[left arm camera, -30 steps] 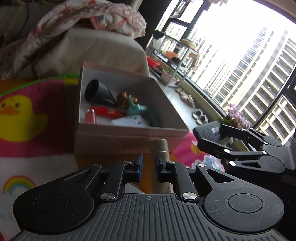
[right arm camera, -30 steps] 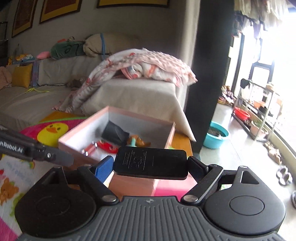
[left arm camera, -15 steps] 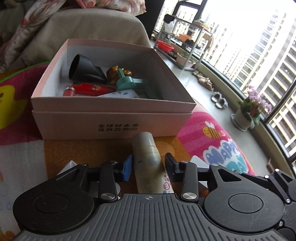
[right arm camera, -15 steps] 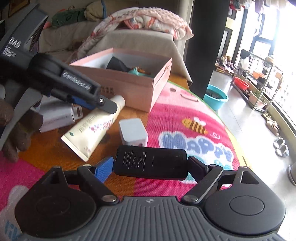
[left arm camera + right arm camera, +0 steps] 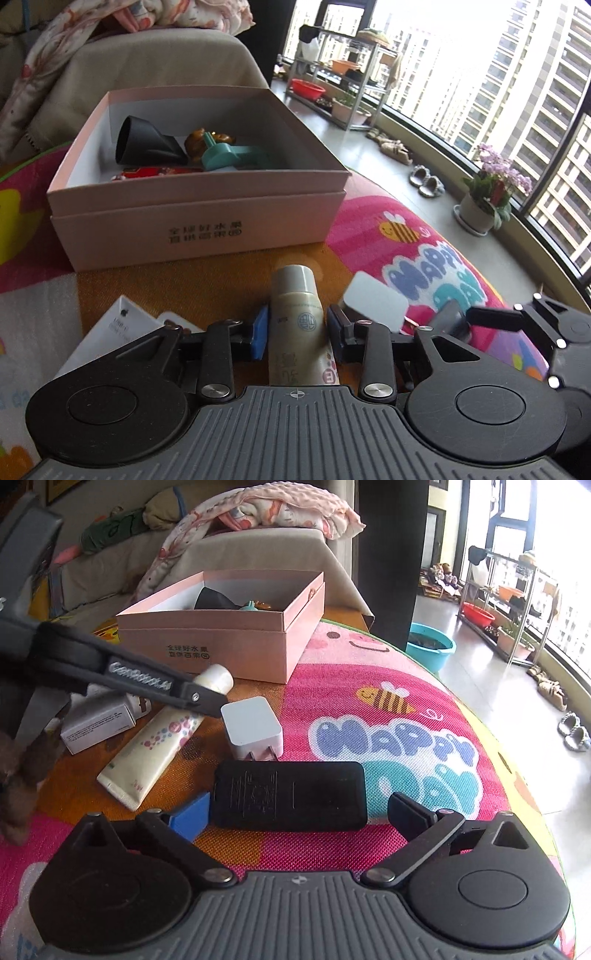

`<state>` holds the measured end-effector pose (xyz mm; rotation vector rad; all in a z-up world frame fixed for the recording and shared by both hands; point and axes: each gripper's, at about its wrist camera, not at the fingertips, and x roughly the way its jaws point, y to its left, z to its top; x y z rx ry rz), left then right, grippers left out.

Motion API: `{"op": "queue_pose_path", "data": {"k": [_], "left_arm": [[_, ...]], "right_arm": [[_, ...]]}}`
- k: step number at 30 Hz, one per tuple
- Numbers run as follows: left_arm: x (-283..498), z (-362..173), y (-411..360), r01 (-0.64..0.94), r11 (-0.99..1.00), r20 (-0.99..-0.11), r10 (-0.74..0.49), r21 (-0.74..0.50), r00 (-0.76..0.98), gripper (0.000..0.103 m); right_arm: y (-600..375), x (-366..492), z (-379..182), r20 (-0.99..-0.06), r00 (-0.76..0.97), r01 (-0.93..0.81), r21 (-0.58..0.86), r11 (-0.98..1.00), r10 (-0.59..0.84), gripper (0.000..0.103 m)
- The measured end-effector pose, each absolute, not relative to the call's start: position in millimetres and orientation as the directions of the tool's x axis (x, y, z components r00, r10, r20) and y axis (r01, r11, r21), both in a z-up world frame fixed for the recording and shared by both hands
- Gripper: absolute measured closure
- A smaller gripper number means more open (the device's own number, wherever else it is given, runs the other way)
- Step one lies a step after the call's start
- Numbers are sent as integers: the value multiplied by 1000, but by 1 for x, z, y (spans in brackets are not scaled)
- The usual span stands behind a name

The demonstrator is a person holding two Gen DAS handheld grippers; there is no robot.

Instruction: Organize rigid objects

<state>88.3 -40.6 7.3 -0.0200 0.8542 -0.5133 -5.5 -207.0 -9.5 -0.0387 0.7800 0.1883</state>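
left gripper (image 5: 295, 332) straddles the cream tube (image 5: 298, 321) lying on the orange part of the mat (image 5: 369, 686). jaws have just been closing, tube between them, pads right at its sides; can't tell if they actually press. tube's lower end is hidden under the gripper body in the left view; the right view shows the whole tube, with the left finger crossing over its neck.

right gripper (image 5: 297, 808) jaws have just been opening, now spread wide. black flat device (image 5: 291, 794) lies on the mat between them; blue pad just beside its left edge, right pad clearly apart, so nothing gripped.

white charger (image 5: 253, 727) just past the device, beside the tube. white carton (image 5: 98, 723) left of the tube, partly hidden. pink box (image 5: 199, 206) further back holds a black nozzle (image 5: 144, 144), a teal thing and a red item, mostly hidden by the box wall.
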Motion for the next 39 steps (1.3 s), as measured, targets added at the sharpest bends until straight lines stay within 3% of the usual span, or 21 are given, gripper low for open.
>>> {"op": "queue_pose_path", "data": {"k": [12, 22, 30, 33, 37, 39], "left_arm": [[5, 13, -10, 524, 840, -740, -442, -142, 508, 65], [-5, 18, 10, 501, 819, -787, -494, -279, 369, 65], [-16, 18, 3, 522, 817, -785, -484, -246, 386, 63], [-14, 18, 4, 496, 830, -782, -479, -255, 399, 69], [-12, 18, 4, 485, 835, -783, -476, -259, 400, 70], [-12, 18, 5, 478, 836, -779, -480, -268, 404, 70]], "right_arm": [[-207, -6, -9, -705, 692, -183, 35, 983, 154, 1], [-204, -1, -7, -724, 670, -195, 41, 980, 163, 0], [-201, 3, -9, -714, 683, -168, 50, 985, 153, 0], [-199, 4, -8, -717, 681, -167, 43, 985, 146, 0], [-197, -1, -3, -718, 675, -209, 36, 977, 170, 17], [-194, -4, 1, -727, 659, -243, 38, 969, 194, 17]]}}
